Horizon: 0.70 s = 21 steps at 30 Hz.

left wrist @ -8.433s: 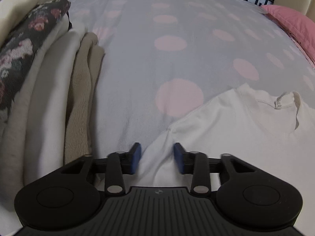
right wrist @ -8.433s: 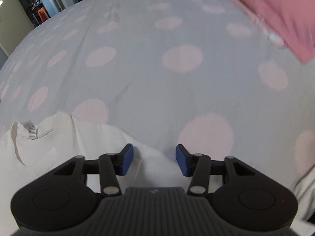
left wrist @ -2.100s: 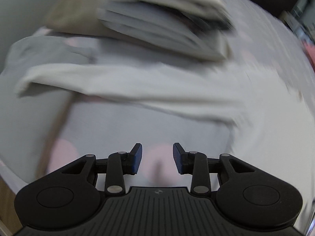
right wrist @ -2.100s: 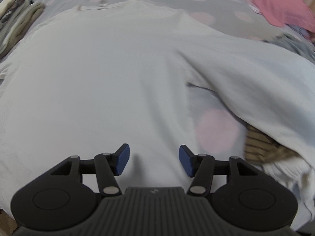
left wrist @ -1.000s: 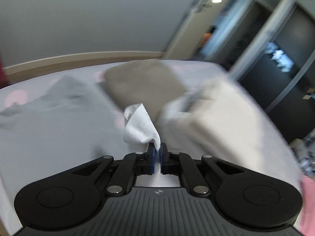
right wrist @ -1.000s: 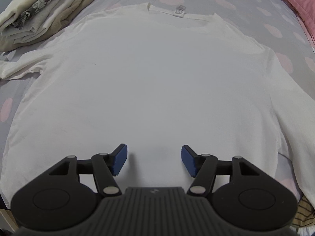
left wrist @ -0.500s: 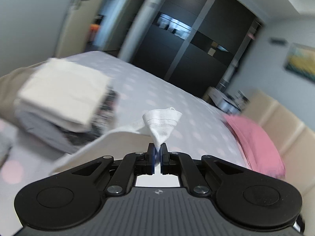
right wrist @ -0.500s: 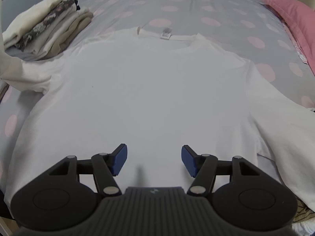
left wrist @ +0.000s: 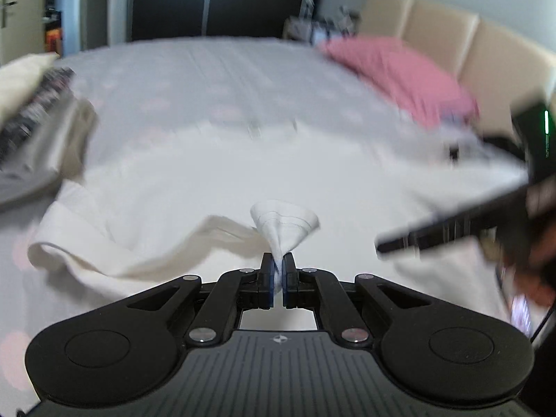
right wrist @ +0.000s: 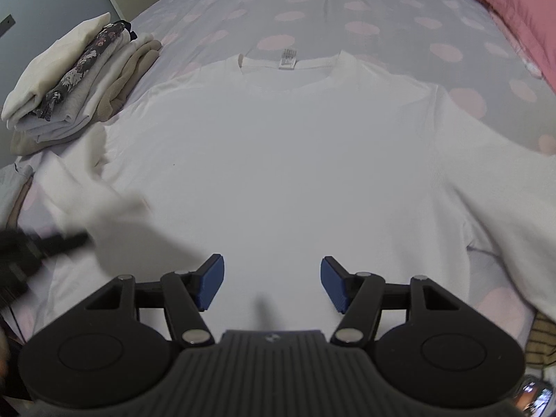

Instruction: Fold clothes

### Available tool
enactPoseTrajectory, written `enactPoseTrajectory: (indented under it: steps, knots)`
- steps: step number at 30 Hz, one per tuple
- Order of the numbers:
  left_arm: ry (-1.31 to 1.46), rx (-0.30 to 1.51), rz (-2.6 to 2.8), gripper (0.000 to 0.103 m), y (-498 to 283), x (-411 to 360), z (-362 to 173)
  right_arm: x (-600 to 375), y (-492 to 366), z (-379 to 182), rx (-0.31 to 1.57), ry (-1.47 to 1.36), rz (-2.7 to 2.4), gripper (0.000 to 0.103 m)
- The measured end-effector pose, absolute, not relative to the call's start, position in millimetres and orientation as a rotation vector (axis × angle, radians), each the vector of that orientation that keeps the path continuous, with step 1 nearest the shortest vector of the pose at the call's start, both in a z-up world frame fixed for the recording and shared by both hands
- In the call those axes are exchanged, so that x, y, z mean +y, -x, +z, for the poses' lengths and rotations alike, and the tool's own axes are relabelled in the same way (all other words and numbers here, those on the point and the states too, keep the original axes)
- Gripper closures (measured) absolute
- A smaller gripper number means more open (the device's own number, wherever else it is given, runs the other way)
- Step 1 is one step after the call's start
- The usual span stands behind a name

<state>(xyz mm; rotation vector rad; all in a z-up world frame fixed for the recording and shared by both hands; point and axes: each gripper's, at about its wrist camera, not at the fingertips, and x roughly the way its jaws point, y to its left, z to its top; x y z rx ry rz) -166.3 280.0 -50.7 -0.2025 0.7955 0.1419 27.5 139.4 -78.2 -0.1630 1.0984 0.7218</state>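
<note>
Two grippers appeared over the bed (right wrist: 382, 3), which carried a white T-shirt (right wrist: 278, 160) spread flat across its middle, collar toward the far edge. Your left gripper (left wrist: 277, 274) had its jaws closed tight on the cuff of the shirt's left sleeve (left wrist: 283, 224), lifted clear of the bed above the shirt body. Your right gripper (right wrist: 272, 283) hovered over the shirt's lower hem near the bed's near edge, jaws standing well apart with nothing between them. Near the bed's left edge sat a stack of folded clothes (right wrist: 76, 80); a pink pillow (right wrist: 514, 3) lay at the far right corner.
</note>
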Motion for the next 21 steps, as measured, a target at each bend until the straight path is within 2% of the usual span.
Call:
enactPoseTrajectory:
  steps: [5,8,13,18,21]
  knots:
    - [0.156,0.899,0.092,0.101,163.6,257.6,-82.2,145.5,-26.7,-88.3,1.152,0.123,0.751,0.038]
    - [0.160,0.962,0.053,0.094,163.4,253.5,-91.8,150.0,-25.6,-94.7,1.188,0.095,0.773,0.038]
    - [0.156,1.005,-0.033,0.076,171.3,253.4,-89.8,154.6,-27.6,-104.5,1.235,0.074,0.770,0.040]
    - [0.023,0.967,-0.015,0.070,180.7,255.2,-77.3,156.3,-30.1,-109.7,1.293,0.023,0.781,0.040]
    - [-0.095,0.937,0.038,0.063,179.1,257.5,-74.3,160.1,-27.9,-110.8,1.298,0.039,0.780,0.040]
